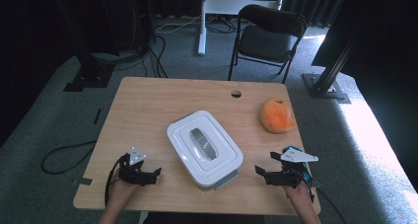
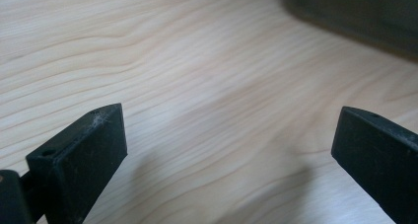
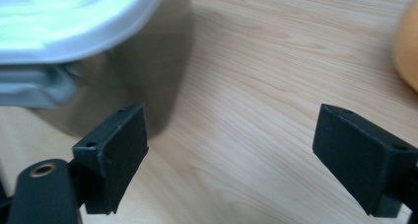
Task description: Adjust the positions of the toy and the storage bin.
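Both claws, left (image 1: pixel 152 175) and right (image 1: pixel 261 173), sit with jaws apart and empty at my near edge of the worktop (image 1: pixel 143 105), flanking the lidded box (image 1: pixel 204 148), whose long axis runs diagonally, near latch end closer to my right one.

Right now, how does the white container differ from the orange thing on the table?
The white container is rectangular, flat-topped and lidded with a grey handle; the orange thing is rounded and lumpy. The container is larger and lies mid-table between the grippers; the orange thing sits near the far right edge. Both rest on the wooden table, untouched.
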`<state>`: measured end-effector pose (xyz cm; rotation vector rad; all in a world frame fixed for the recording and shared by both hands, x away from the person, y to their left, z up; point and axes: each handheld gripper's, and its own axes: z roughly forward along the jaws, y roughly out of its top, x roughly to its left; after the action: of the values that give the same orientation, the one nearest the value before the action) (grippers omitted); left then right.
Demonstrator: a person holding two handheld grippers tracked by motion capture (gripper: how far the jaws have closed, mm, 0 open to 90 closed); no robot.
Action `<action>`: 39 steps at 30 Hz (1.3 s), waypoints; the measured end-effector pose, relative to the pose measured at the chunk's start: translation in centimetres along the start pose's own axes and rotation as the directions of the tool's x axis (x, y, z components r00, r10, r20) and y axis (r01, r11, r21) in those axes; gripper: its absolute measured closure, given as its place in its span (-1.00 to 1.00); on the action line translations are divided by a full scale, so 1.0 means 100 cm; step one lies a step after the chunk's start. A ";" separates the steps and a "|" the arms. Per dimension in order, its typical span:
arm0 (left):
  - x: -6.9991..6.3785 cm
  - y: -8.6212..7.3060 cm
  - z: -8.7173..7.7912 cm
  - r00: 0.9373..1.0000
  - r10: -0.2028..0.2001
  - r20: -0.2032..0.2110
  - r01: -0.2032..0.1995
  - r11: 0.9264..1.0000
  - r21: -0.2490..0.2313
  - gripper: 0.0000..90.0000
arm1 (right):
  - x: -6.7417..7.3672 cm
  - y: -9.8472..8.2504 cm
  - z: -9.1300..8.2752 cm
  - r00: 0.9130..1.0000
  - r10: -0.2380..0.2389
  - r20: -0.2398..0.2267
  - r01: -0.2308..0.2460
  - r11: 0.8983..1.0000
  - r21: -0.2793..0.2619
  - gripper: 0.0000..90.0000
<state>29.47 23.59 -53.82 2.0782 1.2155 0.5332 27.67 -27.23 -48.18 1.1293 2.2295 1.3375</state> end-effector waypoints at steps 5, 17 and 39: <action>0.015 -0.009 -0.006 0.999 -0.045 -0.016 0.045 0.999 0.005 -0.98 | 0.006 0.009 -0.007 0.999 0.007 -0.052 -0.009 0.999 -0.038 -0.74; 0.030 -0.018 -0.006 0.994 -0.074 -0.076 0.077 0.996 0.045 -0.98 | 0.024 0.046 -0.017 0.995 -0.005 -0.103 -0.005 0.996 -0.093 -0.74; 0.034 -0.018 -0.006 0.986 -0.116 -0.120 0.122 0.992 0.044 -0.98 | 0.072 0.109 0.027 0.984 -0.090 -0.154 0.080 0.994 -0.068 -0.74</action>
<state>29.69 27.39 -54.62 2.0246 1.4247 0.5808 29.79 -17.40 -39.38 0.9258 2.2996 1.4954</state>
